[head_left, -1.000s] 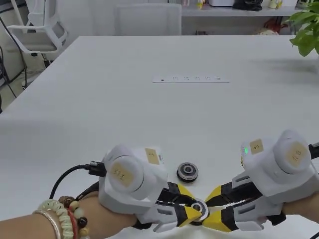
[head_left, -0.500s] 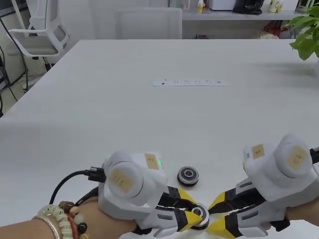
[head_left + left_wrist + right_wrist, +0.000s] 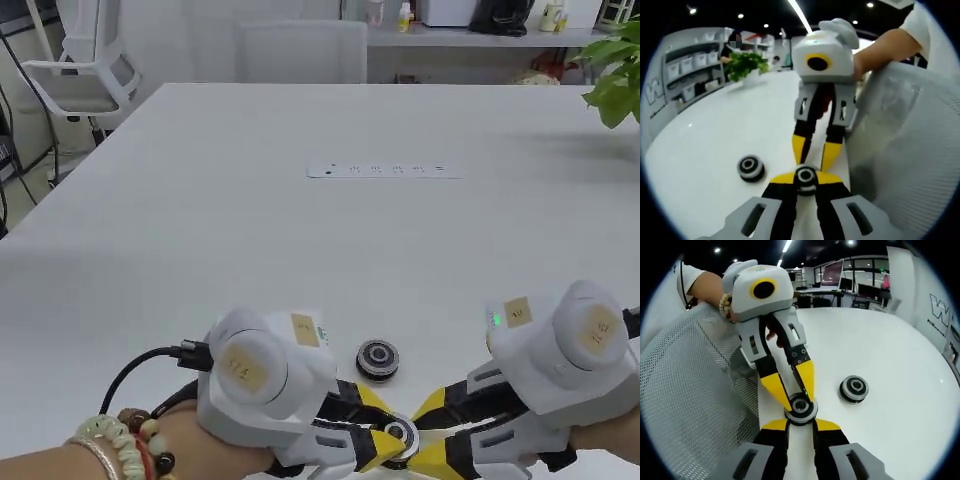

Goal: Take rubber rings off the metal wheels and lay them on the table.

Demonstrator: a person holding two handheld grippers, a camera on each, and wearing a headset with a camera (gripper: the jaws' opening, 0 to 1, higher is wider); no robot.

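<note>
With your left gripper [image 3: 380, 425] and right gripper [image 3: 422, 435] both clamped on one metal wheel [image 3: 805, 176], expect a rigid hub; peel the soft rubber ring [image 3: 813, 409] at its rim.

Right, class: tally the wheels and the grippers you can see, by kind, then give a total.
Wheels: 2 (held wheel, loose wheel lying on the table)
Grippers: 2 (left gripper, right gripper)
Total: 4
</note>
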